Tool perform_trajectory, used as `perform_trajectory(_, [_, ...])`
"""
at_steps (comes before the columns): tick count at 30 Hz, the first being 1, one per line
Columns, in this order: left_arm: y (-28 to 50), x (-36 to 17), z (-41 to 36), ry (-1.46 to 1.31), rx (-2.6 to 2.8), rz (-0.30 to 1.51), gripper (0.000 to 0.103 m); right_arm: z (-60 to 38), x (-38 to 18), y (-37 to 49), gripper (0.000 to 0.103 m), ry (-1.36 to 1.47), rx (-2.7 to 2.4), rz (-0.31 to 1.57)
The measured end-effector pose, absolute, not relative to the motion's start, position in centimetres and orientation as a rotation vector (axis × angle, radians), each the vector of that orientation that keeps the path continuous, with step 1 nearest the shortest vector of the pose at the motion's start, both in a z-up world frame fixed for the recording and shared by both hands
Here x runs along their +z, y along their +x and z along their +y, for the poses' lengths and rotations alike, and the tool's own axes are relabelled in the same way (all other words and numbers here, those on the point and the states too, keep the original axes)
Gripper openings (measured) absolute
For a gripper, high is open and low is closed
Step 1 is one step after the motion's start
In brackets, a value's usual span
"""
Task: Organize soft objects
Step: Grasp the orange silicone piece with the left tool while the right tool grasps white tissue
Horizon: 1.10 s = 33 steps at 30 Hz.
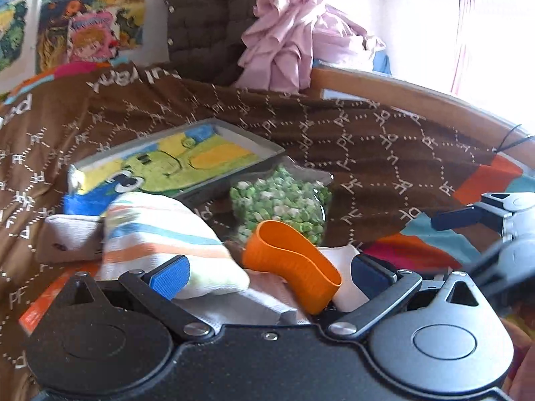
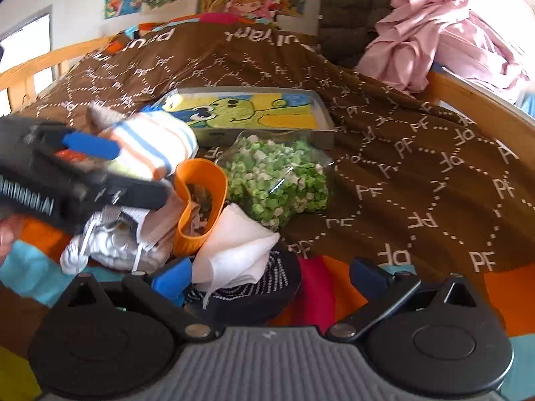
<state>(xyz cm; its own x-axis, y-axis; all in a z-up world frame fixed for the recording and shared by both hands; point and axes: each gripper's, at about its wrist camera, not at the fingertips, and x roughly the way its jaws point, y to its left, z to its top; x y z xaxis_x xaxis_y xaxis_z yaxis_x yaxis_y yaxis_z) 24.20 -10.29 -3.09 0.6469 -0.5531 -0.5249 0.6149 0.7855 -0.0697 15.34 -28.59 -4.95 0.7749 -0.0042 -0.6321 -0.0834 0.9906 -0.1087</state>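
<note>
Two grippers work over a bed's brown blanket [image 2: 418, 153]. Left gripper [image 1: 267, 275], fingers spread wide, hangs above a striped sock [image 1: 160, 234] and orange cup [image 1: 294, 260] in the clothes pile. Right gripper [image 2: 271, 275], also spread, straddles a white cloth [image 2: 234, 254] near the blanket's front edge, beside a green bag [image 2: 281, 177].

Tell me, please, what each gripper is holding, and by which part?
Neither holds anything: the left gripper is open over the striped sock and orange cup; the right gripper is open.
</note>
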Motion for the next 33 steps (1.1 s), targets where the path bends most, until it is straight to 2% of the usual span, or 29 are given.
perform_trajectory(9, [26.7, -3.1, -12.4, 0.005, -0.709, 0.686, 0.101, -28.6, -6.4, 16.0, 0.083, -0.088, 0.126, 0.717])
perform_trajectory(12, [27.0, -3.2, -13.4, 0.012, -0.728, 0.722, 0.097, -28.7, -6.7, 16.2, 0.079, -0.081, 0.128, 0.719])
perform_trajectory(17, [27.7, -3.9, -14.8, 0.003, -0.728, 0.785, 0.094, -28.4, -7.5, 17.0, 0.066, -0.104, 0.110, 0.730])
perform_trajectory(24, [29.0, -5.1, -16.5, 0.043, -0.661, 0.819, 0.092, -27.8, -8.0, 17.5, 0.063, -0.114, 0.120, 0.702])
perform_trajectory(27, [29.3, -5.2, -16.8, 0.055, -0.640, 0.839, 0.087, -27.6, -8.1, 17.7, 0.063, -0.111, 0.124, 0.696])
perform_trajectory(30, [29.4, -5.5, -17.0, 0.089, -0.616, 0.848, 0.076, -27.3, -8.2, 17.8, 0.061, -0.121, 0.124, 0.691])
perform_trajectory(32, [29.4, -5.7, -17.1, 0.108, -0.607, 0.857, 0.066, -27.3, -8.2, 17.8, 0.056, -0.119, 0.127, 0.687])
perform_trajectory(33, [29.4, -5.7, -17.0, 0.105, -0.613, 0.862, 0.064, -27.2, -8.3, 17.9, 0.055, -0.119, 0.128, 0.685])
